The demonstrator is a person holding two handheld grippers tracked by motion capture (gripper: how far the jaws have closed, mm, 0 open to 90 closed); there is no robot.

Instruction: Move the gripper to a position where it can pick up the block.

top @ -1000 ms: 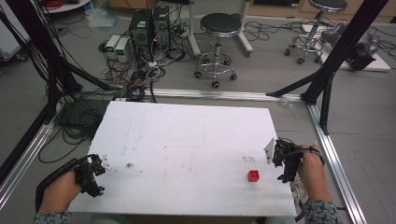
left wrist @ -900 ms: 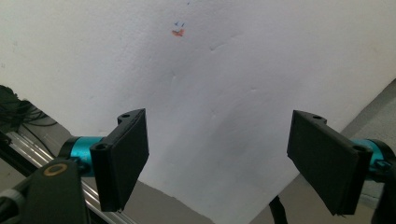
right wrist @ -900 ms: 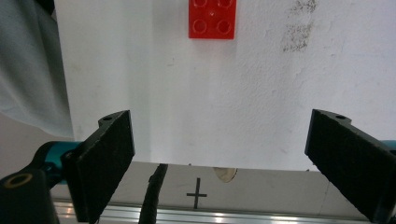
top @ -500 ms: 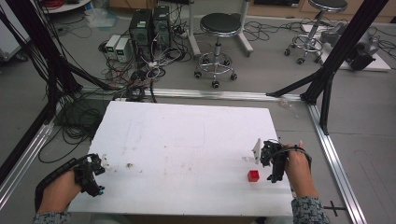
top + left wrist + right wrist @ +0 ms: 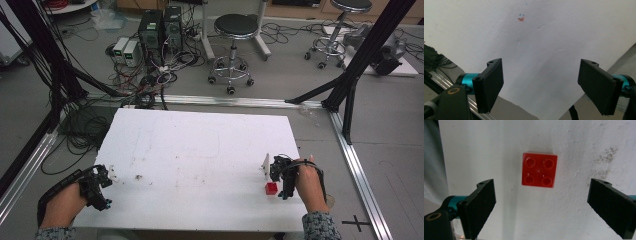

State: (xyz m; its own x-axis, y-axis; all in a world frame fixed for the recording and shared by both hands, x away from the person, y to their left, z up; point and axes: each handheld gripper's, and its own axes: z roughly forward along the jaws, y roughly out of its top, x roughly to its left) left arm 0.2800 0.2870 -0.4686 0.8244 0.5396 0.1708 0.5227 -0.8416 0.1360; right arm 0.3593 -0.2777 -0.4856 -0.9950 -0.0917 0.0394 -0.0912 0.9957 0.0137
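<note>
A small red four-stud brick (image 5: 539,170) lies on the white table (image 5: 200,150) near its front right; the brick (image 5: 271,188) sits just left of my right gripper (image 5: 278,181). My right gripper (image 5: 544,211) hangs over it, jaws wide open, the brick a little beyond the gap between them. My left gripper (image 5: 100,186) rests at the table's front left corner. In the left gripper view my left gripper (image 5: 544,86) is open with nothing between its jaws, over bare white table.
A small orange mark (image 5: 520,19) shows on the table ahead of the left gripper. Dark specks (image 5: 137,177) lie near the front left. Aluminium frame rails (image 5: 360,165) border the table; a stool (image 5: 235,30) and cables stand beyond the far edge.
My right gripper has moved left and down the table toward the red brick, ending right beside and over it. The left gripper has stayed put.
</note>
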